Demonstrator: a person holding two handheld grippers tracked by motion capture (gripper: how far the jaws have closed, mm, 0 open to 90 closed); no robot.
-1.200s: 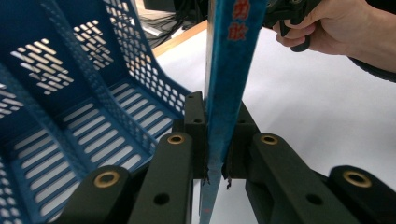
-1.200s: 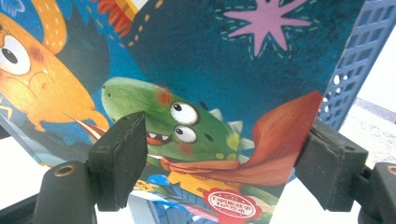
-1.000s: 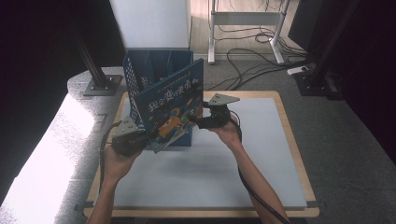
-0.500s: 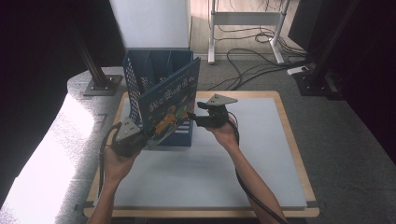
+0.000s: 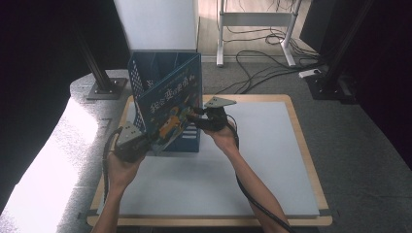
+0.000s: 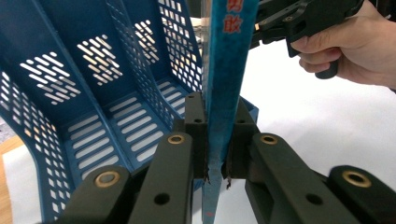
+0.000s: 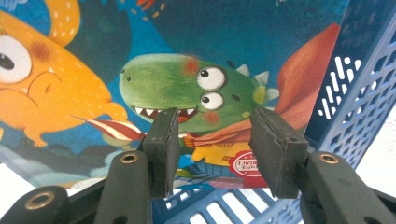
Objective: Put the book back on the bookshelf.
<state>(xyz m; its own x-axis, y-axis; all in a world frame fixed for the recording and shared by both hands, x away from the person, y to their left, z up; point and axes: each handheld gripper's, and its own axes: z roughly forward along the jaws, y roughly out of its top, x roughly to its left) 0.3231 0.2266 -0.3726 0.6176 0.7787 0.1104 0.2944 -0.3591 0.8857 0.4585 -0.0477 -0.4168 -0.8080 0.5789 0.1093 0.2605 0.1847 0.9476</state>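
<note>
From the high view, a book (image 5: 171,108) is held tilted against the front of a blue rack (image 5: 145,73), which stands at the board's (image 5: 301,145) 11 o'clock corner. The left gripper (image 5: 145,141) is seen at the book's lower corner, toward 7 o'clock, with the left hand (image 5: 121,165) behind it. The right gripper (image 5: 194,118) is pointed at the cover from 3 o'clock, carried by the right hand (image 5: 221,136).

In the left gripper view, the book's edge (image 6: 223,116) is clamped between the two jaws, which are closed tight on it. The rack's slotted compartments (image 6: 107,93) lie open at 10 o'clock, and the right hand (image 6: 355,51) is caught at 2 o'clock with its gripper.

In the right gripper view, the jaws are spread wide with nothing between them. The cover (image 7: 187,98), with its green dinosaur, is faced straight on; whether the tips touch it cannot be told. The rack's blue wall (image 7: 359,102) is seen at 3 o'clock.
</note>
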